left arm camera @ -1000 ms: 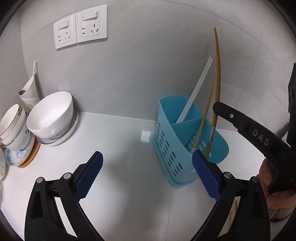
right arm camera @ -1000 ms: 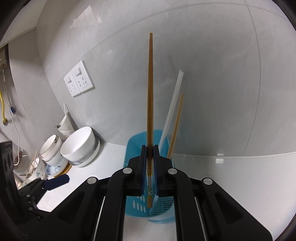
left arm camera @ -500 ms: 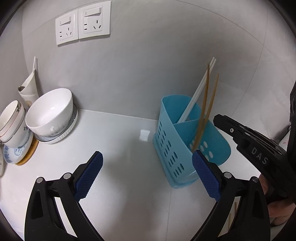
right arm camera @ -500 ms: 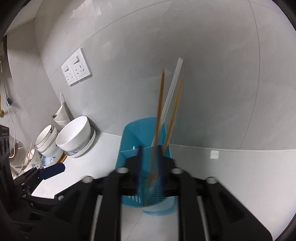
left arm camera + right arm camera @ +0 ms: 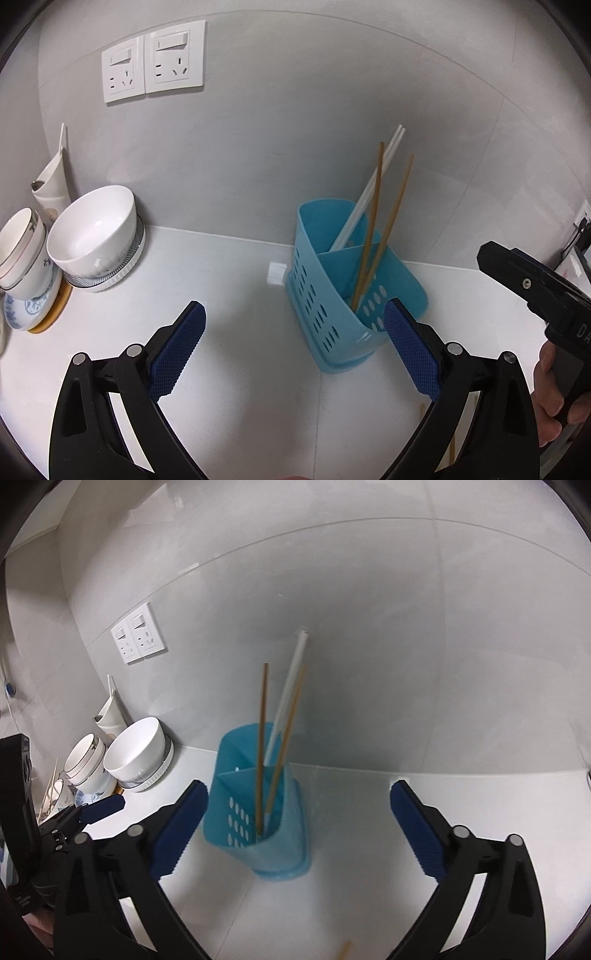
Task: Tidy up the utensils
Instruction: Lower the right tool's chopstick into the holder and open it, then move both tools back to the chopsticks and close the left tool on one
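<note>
Standing in the blue holder on the white table, two wooden chopsticks leaned beside white ones; left tool and right tool both gaped apart, holding nothing.

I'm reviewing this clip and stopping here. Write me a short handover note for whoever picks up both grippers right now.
Left gripper: open, empty, hanging over the counter in front of the blue utensil holder.
Right gripper: open, empty, just in front of the holder.
Done: two wooden chopsticks stand in the holder's front compartment; the white chopsticks lean in the rear one.
Left: at least one more wooden chopstick lies on the counter near the bottom edge of the right wrist view; it probably goes in next. The bowls at the left are untouched.
</note>
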